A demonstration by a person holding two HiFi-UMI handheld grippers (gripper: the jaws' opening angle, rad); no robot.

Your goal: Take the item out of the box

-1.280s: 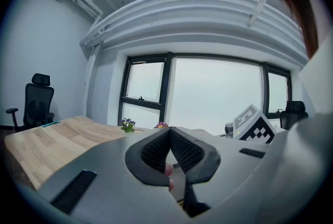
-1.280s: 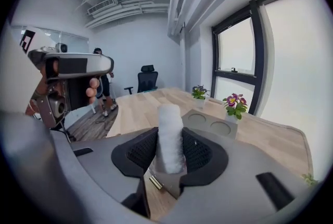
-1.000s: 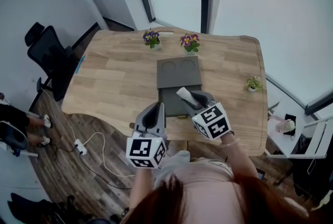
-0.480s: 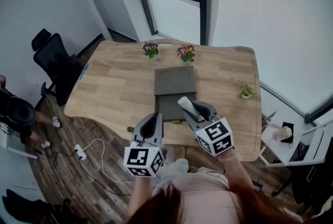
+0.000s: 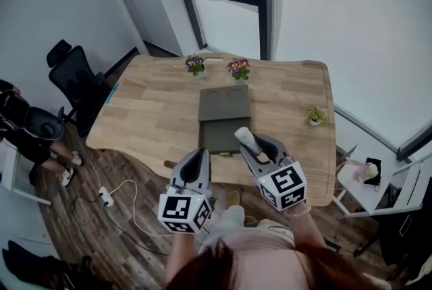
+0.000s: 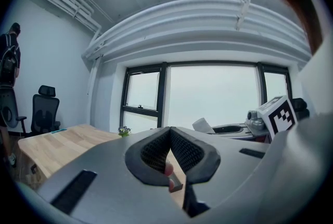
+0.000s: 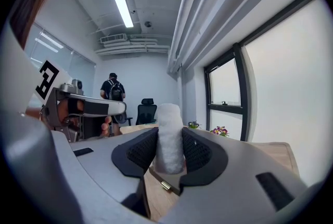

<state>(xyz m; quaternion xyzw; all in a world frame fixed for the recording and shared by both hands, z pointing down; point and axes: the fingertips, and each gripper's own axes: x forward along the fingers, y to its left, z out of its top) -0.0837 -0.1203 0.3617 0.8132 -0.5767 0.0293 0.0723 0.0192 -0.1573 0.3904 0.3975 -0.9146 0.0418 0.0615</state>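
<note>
The left hand-held gripper (image 5: 196,155) hovers off the near edge of the surface (image 5: 148,106), its jaws together on nothing. Ahead lies the open grey box (image 5: 225,117). To the right, the right hand-held gripper (image 5: 251,149) is clamped on the white roll (image 5: 244,139), which is clear of the box. The roll looks soft and is pinched low down, so any tilt or slackened squeeze could let it slide out and fall to the floor.

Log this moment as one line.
right gripper: shut on white roll, clear of box | left gripper: shut, empty | box: open, on wooden table
</note>
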